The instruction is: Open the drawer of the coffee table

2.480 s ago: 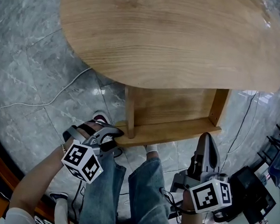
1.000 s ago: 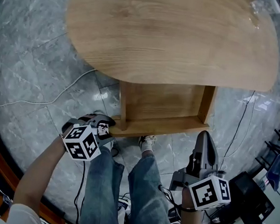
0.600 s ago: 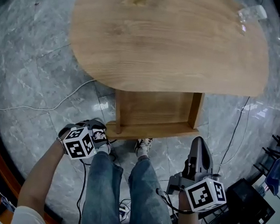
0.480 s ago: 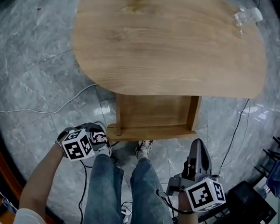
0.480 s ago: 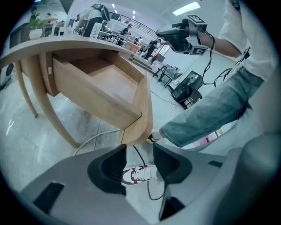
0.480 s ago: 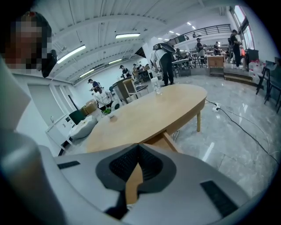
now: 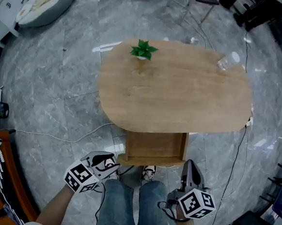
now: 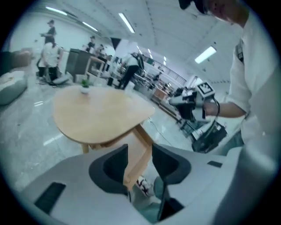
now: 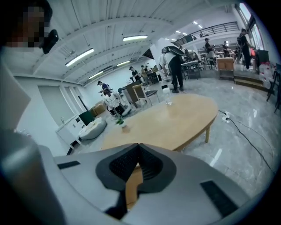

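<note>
The drawer (image 7: 155,147) stands pulled out from the near edge of the bench (image 7: 176,98), so I judge the opening done. My left gripper (image 7: 105,161) hangs off its left front corner, jaws narrow, just closing slightly on nothing. My right gripper (image 7: 190,168) is closed, empty. A plant (image 7: 143,50) and a clear cup (image 7: 227,60) sit at the far edge; my shoe (image 7: 149,172) is just under the drawer front.

The left gripper (image 7: 105,161) is taken off the front corner of the drawer (image 7: 153,149) and held clear of it; its jaws have just been closing slightly, with nothing between them. The coffee table (image 7: 176,93) is now seen whole, and a plant (image 7: 144,50) is brought into view.
</note>
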{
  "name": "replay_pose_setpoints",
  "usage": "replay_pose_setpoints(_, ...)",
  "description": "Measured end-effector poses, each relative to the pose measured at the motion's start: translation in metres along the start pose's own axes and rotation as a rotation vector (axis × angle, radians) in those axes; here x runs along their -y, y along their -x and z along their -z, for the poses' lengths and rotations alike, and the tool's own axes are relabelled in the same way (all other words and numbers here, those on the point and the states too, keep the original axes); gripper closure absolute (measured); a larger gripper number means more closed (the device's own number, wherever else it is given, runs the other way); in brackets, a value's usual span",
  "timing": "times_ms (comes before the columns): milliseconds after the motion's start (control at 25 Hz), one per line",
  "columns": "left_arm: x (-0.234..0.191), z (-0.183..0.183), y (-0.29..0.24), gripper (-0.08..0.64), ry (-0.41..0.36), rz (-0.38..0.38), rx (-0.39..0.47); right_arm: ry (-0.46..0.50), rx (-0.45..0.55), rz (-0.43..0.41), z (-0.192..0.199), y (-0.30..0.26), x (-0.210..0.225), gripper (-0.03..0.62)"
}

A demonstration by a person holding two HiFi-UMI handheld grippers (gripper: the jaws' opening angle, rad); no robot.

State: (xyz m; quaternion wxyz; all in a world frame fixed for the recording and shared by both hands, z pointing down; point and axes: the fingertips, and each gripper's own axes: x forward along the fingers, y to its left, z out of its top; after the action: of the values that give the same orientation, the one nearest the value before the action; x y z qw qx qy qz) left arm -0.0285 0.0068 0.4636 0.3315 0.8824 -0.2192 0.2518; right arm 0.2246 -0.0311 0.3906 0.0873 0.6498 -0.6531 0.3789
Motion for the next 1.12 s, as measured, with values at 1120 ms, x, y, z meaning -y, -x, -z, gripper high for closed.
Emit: replay_pose_setpoints(1120,0.123,-0.316,0.278,0.566,-0.04,-0.764,0.731,0.184,0.605,-0.067,-0.297,0.225,-0.057,0.592)
